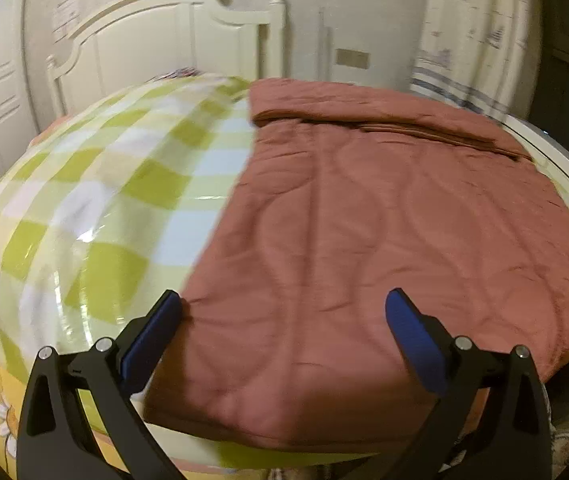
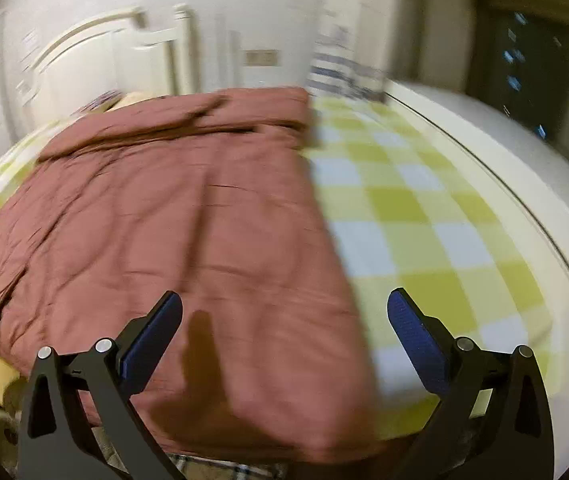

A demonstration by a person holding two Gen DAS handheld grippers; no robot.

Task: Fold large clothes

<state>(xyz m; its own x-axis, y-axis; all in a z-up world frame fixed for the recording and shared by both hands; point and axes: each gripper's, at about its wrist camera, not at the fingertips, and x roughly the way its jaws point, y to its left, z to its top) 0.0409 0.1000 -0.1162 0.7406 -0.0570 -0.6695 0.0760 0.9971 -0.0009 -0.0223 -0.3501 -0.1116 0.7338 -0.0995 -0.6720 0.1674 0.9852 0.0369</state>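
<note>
A reddish-brown quilt lay spread flat across a bed covered by a green-and-white checked sheet. Its far end was folded back on itself into a thick band near the white headboard. The left gripper hovered over the quilt's near left corner, fingers spread wide and holding nothing. The right gripper hung above the quilt's near right edge, likewise wide apart and empty, with bare sheet to its right. A curtain hung far right.
</note>
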